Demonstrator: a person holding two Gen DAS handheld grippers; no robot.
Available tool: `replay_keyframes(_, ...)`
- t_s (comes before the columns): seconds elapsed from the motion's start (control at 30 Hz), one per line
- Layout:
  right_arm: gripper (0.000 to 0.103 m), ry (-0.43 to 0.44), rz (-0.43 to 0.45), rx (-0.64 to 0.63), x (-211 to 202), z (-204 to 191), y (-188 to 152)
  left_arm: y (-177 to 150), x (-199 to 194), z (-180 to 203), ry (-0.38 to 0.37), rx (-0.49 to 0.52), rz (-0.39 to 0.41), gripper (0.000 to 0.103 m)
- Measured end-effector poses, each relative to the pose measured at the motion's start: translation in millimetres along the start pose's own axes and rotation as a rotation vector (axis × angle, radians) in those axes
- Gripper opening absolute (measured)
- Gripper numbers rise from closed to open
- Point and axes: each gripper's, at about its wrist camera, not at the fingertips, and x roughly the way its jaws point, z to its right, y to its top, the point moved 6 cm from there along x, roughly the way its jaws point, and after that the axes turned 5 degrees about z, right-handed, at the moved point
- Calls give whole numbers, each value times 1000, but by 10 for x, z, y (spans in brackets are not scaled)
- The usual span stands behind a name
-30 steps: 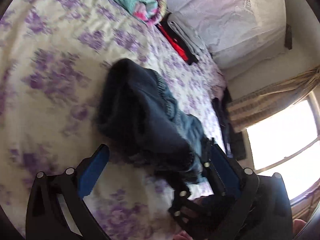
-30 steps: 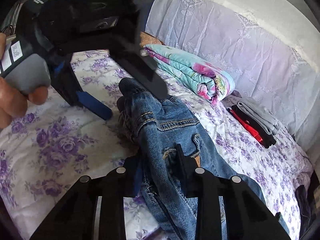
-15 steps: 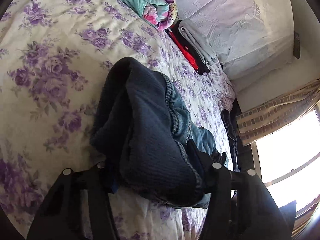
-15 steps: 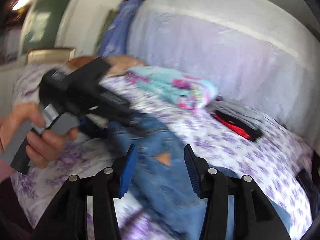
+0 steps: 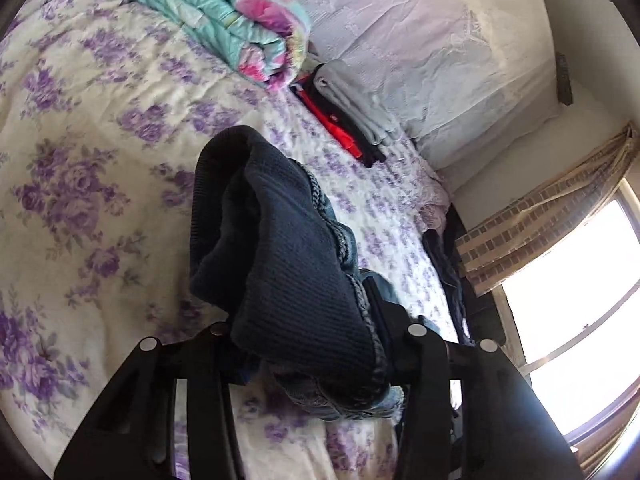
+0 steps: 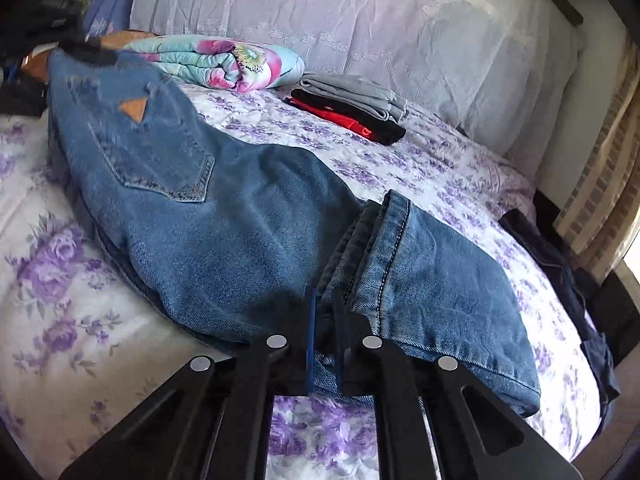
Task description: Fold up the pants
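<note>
Jeans [image 6: 248, 216] are heavy matte blue denim with a tan leather-looking patch [image 6: 134, 110], the bedspread [image 6: 64, 320] is soft quilted cotton-looking cloth, the folded blanket [image 6: 224, 60] looks slightly satiny, and both grippers [image 5: 308, 356] [image 6: 324, 344] are matte black plastic with shiny metal pins.

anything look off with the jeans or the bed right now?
Mostly tidy. The jeans lie half folded, leg hems doubled back, and the right gripper is shut on that hem. The left gripper clamps a bunched, inside-out-looking end. One oddity: dark clothing slumps over the bed's far edge, unlike the neat folded stack.
</note>
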Motion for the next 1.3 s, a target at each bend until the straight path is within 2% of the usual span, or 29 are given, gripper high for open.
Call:
replay_keyframes(0.2,9,6,13,10,-57,20,-14,43,-13,462,-148,36,8,42)
replay_keyframes(0.3,10,12,20,21,-95,23,-24,50,86,782,-242,53,-20,39)
replay_keyframes(0.33,10,14,22,24,-103,25,-26,36,134,879,-267,61,-33,35)
replay_keyframes(0.37,10,16,25,27,-105,28,-29,2,224,1005,-298,75,-62,34)
replay_keyframes(0.43,10,26,29,32,-111,41,-31,-62,356,1157,-285,119,-85,34)
replay_keyframes(0.53,10,58,37,53,-116,86,-36,-180,459,1207,-135,234,-64,36)
replay_keyframes(0.6,10,69,43,54,-125,95,-37,-255,457,1122,12,313,-33,39)
replay_keyframes(0.63,10,73,45,54,-123,102,-36,-281,434,1057,72,334,-22,46)
replay_keyframes(0.67,10,76,46,55,-123,104,-36,-287,399,998,112,340,-10,59)
replay_keyframes(0.73,11,84,50,58,-116,122,-36,-254,274,844,224,341,45,77)
replay_keyframes(0.77,11,88,52,61,-116,125,-37,-224,211,770,274,344,74,82)
replay_keyframes(0.83,12,95,54,62,-111,129,-35,-145,87,597,379,325,126,82)
replay_keyframes(0.93,16,102,58,51,-120,107,-36,-79,76,280,434,237,104,82)
replay_keyframes(0.97,16,103,59,50,-113,111,-39,-80,88,95,459,178,80,82)
replay_keyframes(1.03,16,107,58,54,-110,113,-41,-120,93,-210,446,47,50,82)
replay_keyframes(1.1,16,106,58,51,-111,111,-38,-185,69,-431,363,-76,38,83)
replay_keyframes(1.2,17,103,56,44,-116,115,-39,-222,9,-411,292,-112,30,85)
replay_keyframes(1.3,17,105,55,47,-115,110,-34,-307,5,-346,131,-207,0,86)
